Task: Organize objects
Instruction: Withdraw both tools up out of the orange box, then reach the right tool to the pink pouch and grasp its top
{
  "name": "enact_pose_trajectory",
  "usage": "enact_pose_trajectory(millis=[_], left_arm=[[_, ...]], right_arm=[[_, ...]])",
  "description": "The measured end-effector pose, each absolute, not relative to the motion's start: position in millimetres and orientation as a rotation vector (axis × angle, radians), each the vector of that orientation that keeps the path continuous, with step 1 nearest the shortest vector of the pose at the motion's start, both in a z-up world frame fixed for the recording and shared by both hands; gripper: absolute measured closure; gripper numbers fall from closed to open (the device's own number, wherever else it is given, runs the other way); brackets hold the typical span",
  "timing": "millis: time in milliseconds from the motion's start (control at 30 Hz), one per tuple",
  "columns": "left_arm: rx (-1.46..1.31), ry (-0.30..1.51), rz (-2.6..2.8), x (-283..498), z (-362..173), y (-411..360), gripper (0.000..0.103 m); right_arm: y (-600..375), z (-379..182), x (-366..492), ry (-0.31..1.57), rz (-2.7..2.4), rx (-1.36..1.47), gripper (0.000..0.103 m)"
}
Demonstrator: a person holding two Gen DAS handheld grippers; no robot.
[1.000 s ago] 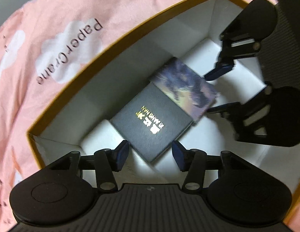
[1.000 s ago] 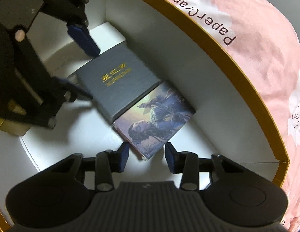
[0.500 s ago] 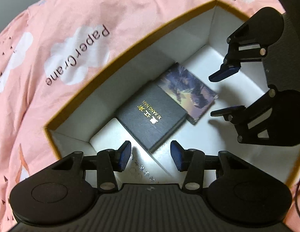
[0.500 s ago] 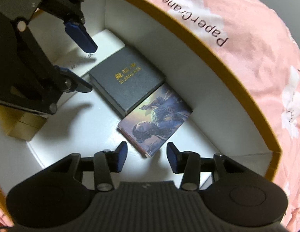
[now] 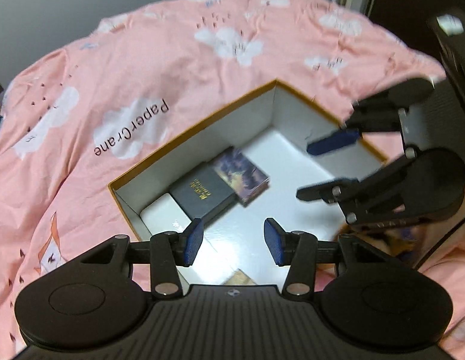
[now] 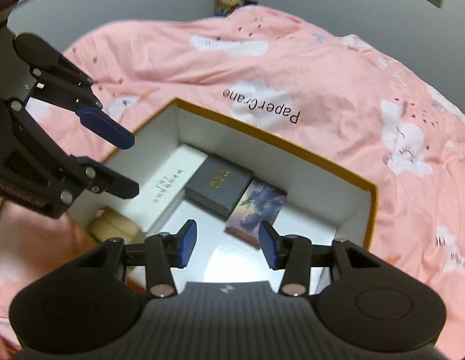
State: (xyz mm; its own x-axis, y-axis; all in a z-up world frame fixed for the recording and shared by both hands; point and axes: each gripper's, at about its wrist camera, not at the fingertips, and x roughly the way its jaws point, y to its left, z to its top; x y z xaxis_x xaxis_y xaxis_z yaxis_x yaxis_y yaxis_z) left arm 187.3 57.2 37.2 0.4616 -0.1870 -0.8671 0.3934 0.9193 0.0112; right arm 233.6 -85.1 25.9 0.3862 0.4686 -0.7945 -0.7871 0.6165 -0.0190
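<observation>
Pink bedspread [image 5: 172, 69], cloud-printed, covers the bed. Open white box [image 5: 202, 126] with an orange rim rests on it. Inside, along one wall: white box [image 6: 169, 186], dark grey box [image 6: 220, 184] with gold lettering, illustrated card box [image 6: 259, 205], side by side and touching. Left gripper [image 5: 233, 241] hangs above the box, jaws apart, empty. Right gripper [image 6: 228, 246] likewise above, jaws opening, nothing between.
</observation>
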Motion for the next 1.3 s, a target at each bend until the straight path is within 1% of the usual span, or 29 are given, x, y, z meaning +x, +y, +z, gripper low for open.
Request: enact_pose_trajectory(millis=[33,67,100,233,333,400,567,633,733,767,867,900,933,967,1000,1033,1100,1200,1300], left_arm=[[0.196,1.018,-0.352,179,42,58,0.047],[0.164,1.004,-0.345,169,48,58,0.047],[0.133,0.992,-0.336,160,53,59,0.047],[0.015,0.924,-0.328,123,62,60,0.048],[-0.070,0.899,-0.319,96,57,59,0.050],[-0.149,0.915,-0.314,83,46,59,0.051],[-0.278,0.972,-0.267,58,5,59,0.051],[-0.323,1.015,-0.229,49,-14,61,0.051],[-0.308,1.084,-0.184,38,-40,54,0.052],[-0.293,1.117,-0.182,33,-50,50,0.055],[-0.274,1.187,-0.175,25,-66,44,0.058],[-0.245,1.198,-0.158,23,-67,43,0.058],[-0.215,1.202,-0.140,21,-67,41,0.061],[-0.183,1.203,-0.120,20,-67,40,0.067],[-0.163,1.199,-0.107,20,-66,39,0.067],[-0.151,1.194,-0.101,17,-66,37,0.067],[-0.136,1.183,-0.093,15,-64,36,0.067],[-0.147,1.173,-0.092,15,-64,37,0.067],[-0.165,1.169,-0.093,16,-66,39,0.067]], right_arm=[[-92,31,225,0.837,0.833,-0.394,0.053],[-102,33,216,0.832,0.834,-0.352,0.049],[-118,32,209,0.829,0.832,-0.311,0.048],[-156,33,174,0.787,0.796,-0.148,0.049],[-176,22,152,0.791,0.732,-0.066,0.051],[-188,11,141,0.829,0.704,-0.002,0.056],[-202,-19,113,0.902,0.638,0.075,0.058],[-200,-33,104,0.946,0.640,0.092,0.060],[-190,-55,95,1.028,0.640,0.064,0.065],[-186,-62,90,1.053,0.638,0.048,0.067],[-175,-82,81,1.143,0.688,0.028,0.066],[-171,-86,77,1.167,0.708,0.017,0.066],[-165,-91,73,1.190,0.724,-0.006,0.065],[-160,-94,70,1.206,0.738,-0.038,0.060],[-154,-96,67,1.216,0.745,-0.076,0.055],[-149,-97,65,1.216,0.745,-0.111,0.054],[-144,-99,61,1.213,0.743,-0.151,0.044],[-141,-104,61,1.233,0.749,-0.176,0.040],[-136,-107,58,1.245,0.763,-0.211,0.039]])
